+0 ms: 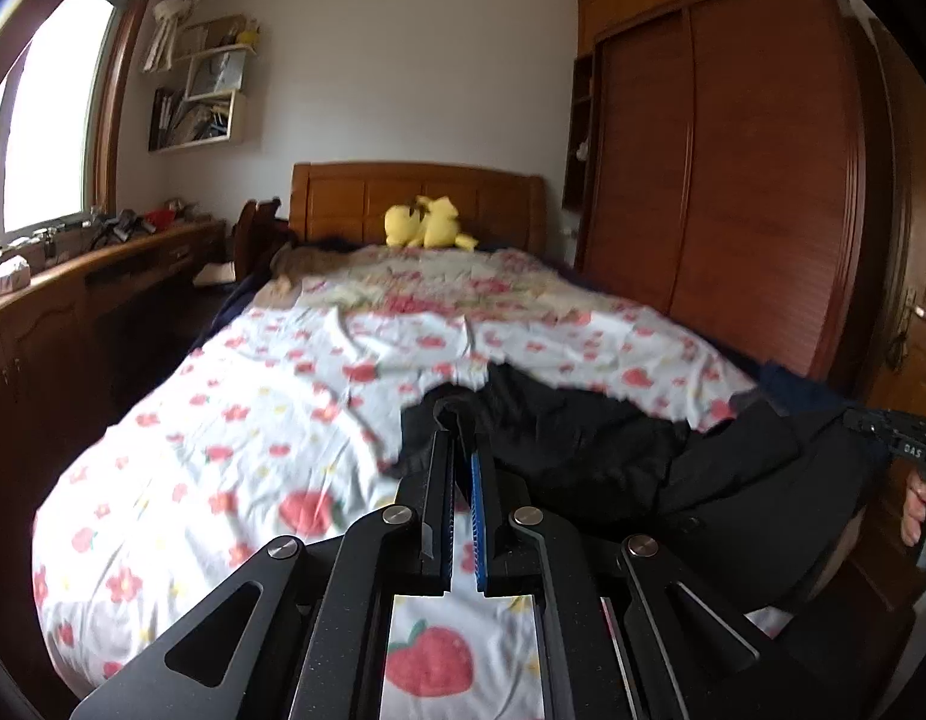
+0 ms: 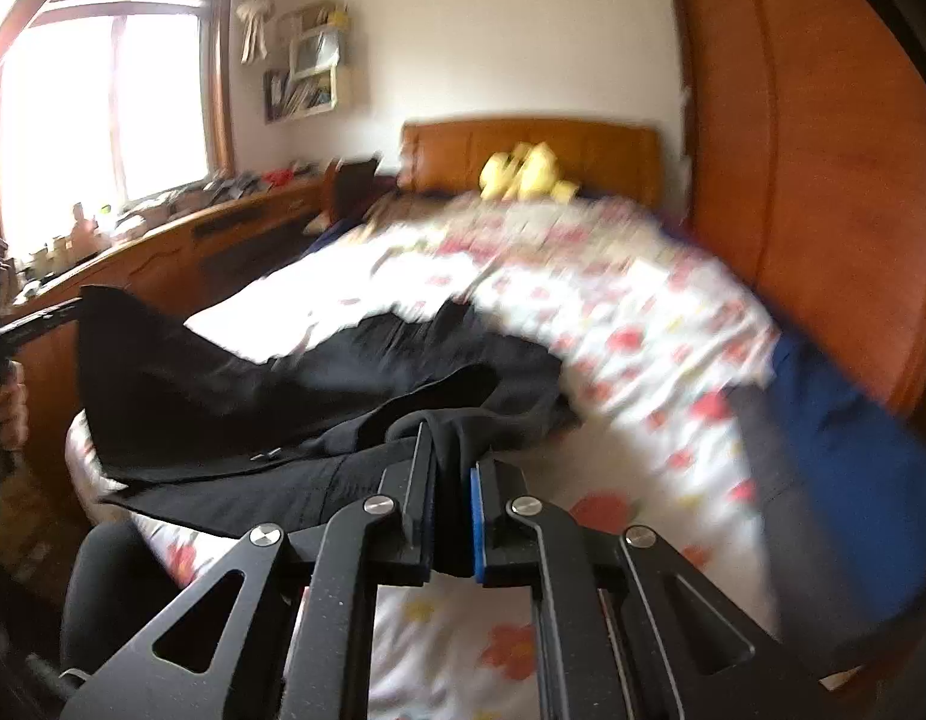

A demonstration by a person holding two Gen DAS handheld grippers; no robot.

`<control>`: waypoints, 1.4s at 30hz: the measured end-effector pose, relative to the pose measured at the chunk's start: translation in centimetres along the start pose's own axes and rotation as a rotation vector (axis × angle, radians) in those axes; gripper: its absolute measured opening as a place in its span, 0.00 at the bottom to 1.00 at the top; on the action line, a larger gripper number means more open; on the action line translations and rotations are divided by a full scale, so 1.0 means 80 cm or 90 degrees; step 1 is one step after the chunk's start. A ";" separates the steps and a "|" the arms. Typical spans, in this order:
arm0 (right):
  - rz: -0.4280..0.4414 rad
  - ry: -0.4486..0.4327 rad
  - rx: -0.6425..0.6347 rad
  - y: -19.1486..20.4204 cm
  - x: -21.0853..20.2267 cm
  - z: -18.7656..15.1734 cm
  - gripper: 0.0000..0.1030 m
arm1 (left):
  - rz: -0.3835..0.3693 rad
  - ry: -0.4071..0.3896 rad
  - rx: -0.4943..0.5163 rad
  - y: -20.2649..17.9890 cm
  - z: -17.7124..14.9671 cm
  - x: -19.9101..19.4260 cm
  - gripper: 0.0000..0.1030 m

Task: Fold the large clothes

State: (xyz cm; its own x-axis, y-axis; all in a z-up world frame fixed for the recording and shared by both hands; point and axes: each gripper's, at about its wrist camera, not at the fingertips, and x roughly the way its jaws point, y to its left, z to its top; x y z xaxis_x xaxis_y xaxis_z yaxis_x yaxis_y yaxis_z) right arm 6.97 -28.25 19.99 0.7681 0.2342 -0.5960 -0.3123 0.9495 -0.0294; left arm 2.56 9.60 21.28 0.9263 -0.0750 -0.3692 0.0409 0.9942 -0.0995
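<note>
A large black garment point(image 1: 613, 456) lies spread over the near end of the bed, on a white strawberry-print cover point(image 1: 253, 420). My left gripper point(image 1: 461, 438) is shut on an edge of the black garment, which is pinched between its fingers. In the right wrist view the same black garment point(image 2: 253, 408) stretches to the left, and my right gripper point(image 2: 451, 456) is shut on another fold of it. The right gripper and the hand holding it show at the right edge of the left wrist view point(image 1: 919, 480). The right wrist view is motion-blurred.
A yellow plush toy point(image 1: 427, 228) sits at the wooden headboard point(image 1: 415, 192). A tall wooden wardrobe point(image 1: 733, 180) stands right of the bed. A cluttered wooden desk point(image 1: 73, 282) runs under the window on the left. A blue cloth point(image 2: 853, 480) hangs at the bed's right side.
</note>
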 end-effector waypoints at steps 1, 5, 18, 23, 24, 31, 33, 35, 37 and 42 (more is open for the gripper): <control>0.002 -0.020 0.002 0.000 -0.014 0.011 0.09 | -0.004 -0.011 0.001 -0.001 0.005 -0.011 0.04; 0.000 -0.070 0.004 0.000 -0.058 0.039 0.09 | -0.009 -0.053 0.010 -0.011 0.029 -0.044 0.04; 0.000 -0.145 -0.042 0.010 -0.157 0.075 0.09 | -0.027 -0.150 0.044 -0.031 0.038 -0.122 0.04; -0.009 -0.095 -0.042 -0.006 -0.117 0.052 0.09 | -0.013 -0.105 0.044 -0.019 0.009 -0.061 0.04; -0.010 -0.083 -0.039 -0.010 -0.107 0.045 0.09 | -0.011 -0.092 0.043 -0.019 0.005 -0.046 0.04; 0.004 -0.027 -0.011 -0.045 -0.007 0.008 0.09 | 0.029 -0.024 0.035 -0.002 -0.023 0.067 0.04; 0.007 -0.020 0.000 -0.057 0.021 0.003 0.09 | 0.038 -0.011 0.025 0.002 -0.025 0.098 0.04; 0.000 -0.014 0.003 -0.066 0.044 0.003 0.09 | 0.045 -0.006 0.019 0.000 -0.019 0.117 0.04; -0.007 -0.012 0.000 -0.072 0.066 0.008 0.09 | 0.054 -0.009 0.020 -0.006 -0.015 0.130 0.04; -0.031 -0.002 -0.012 -0.080 0.112 0.018 0.09 | 0.059 -0.012 0.010 -0.019 -0.001 0.147 0.04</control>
State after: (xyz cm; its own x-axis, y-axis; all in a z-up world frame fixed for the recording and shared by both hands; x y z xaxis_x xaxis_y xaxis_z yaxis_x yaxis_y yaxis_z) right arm 16.65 -31.89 15.98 0.7850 0.1879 -0.5903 -0.2844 0.9559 -0.0738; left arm 13.39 7.20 17.01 0.9335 0.0192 -0.3580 -0.0402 0.9979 -0.0513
